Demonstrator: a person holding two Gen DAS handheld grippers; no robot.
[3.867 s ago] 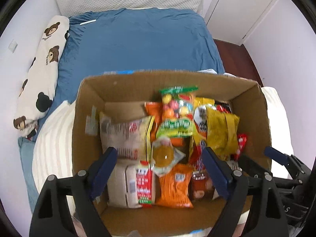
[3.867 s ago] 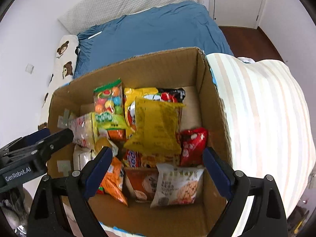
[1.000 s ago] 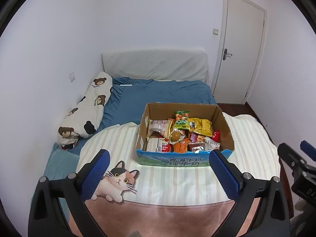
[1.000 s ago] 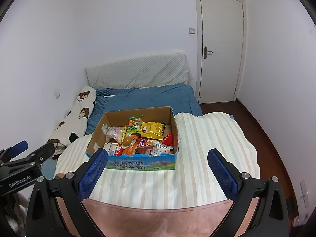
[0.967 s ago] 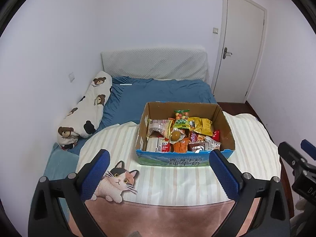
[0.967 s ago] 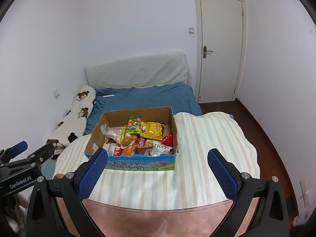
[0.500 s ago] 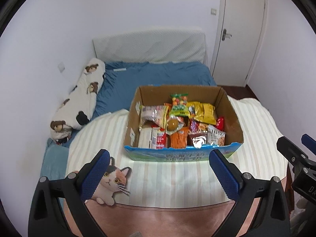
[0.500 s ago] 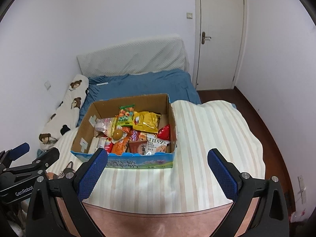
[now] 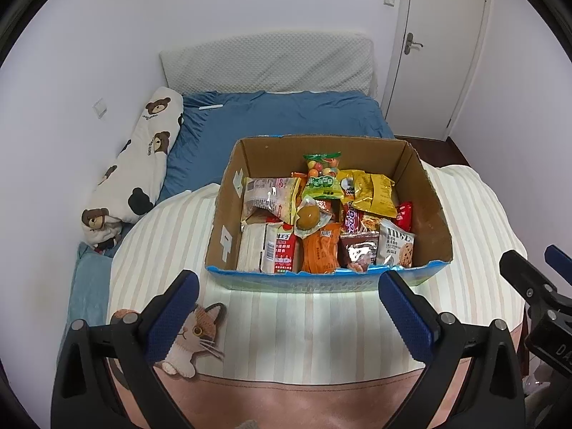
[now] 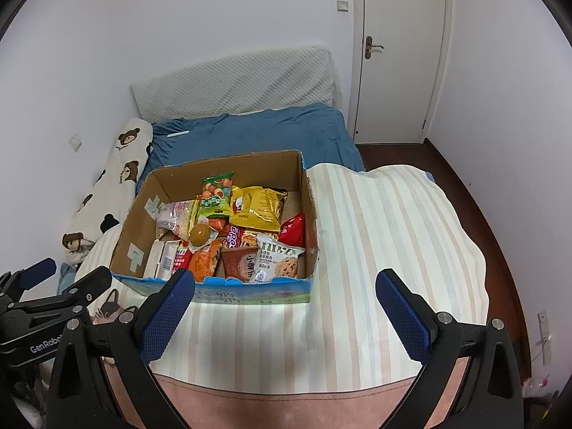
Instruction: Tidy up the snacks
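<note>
Snack-filled box (image 9: 321, 214) lies ahead of both wide-open, empty grippers; left gripper (image 9: 286, 307) faces it squarely, right gripper (image 10: 286, 307) sits offset rightward.

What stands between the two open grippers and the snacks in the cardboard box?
Only the near wall of the cardboard box stands between them. The left gripper and the right gripper are both open and empty, in front of that wall over the striped cloth. From above, the snacks lie uncovered.
</note>
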